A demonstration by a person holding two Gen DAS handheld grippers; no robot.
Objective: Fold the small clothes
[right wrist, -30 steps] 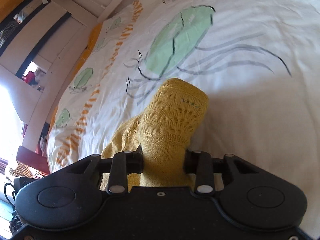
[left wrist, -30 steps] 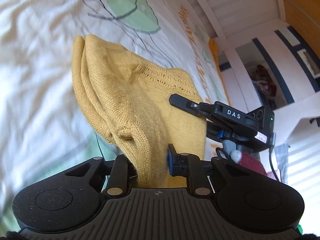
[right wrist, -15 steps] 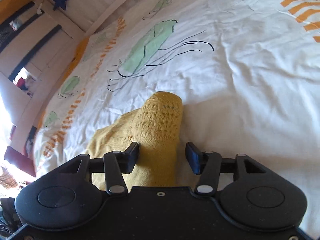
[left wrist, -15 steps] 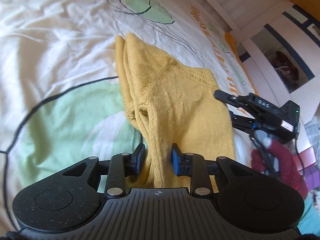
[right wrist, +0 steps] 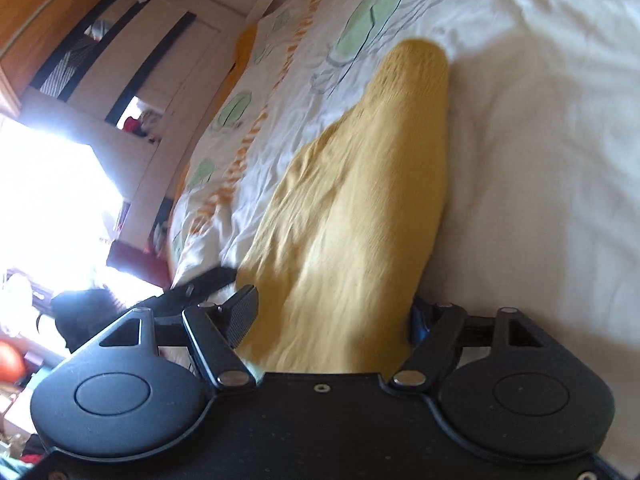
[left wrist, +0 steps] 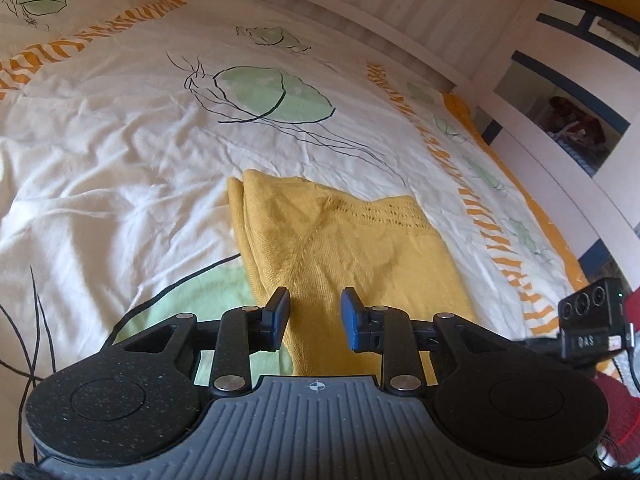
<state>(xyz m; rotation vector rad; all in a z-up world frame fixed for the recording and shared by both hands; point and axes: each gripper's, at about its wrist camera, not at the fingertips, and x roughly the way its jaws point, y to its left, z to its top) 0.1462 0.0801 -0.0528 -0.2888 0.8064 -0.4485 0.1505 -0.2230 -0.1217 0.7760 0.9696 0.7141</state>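
nearest in the left wrist view, the left gripper has its two blue-padded fingers spread apart, with a gap between them and nothing clamped. the near edge of the folded mustard-yellow knitted garment lies in that gap, resting on the bedding and touching neither pad that can be made out. the garment lies flat, folded into a rough rectangle, with doubled layers along its left side and a band of openwork knitting near its far right corner. it sits on the white duvet cover printed with green leaf shapes, black line drawing and orange dashes. at the right edge, the right gripper shows as a black block with small lenses, beside the garment's right side. beyond the bed stand a white slatted bed frame and white shelving with dark blue trim.

in the right wrist view, the right gripper has its jaws wide apart. the yellow garment runs between them and away across the white duvet, blurred, its rounded far end near a green print. the right finger is mostly hidden behind the cloth, so contact there cannot be told.
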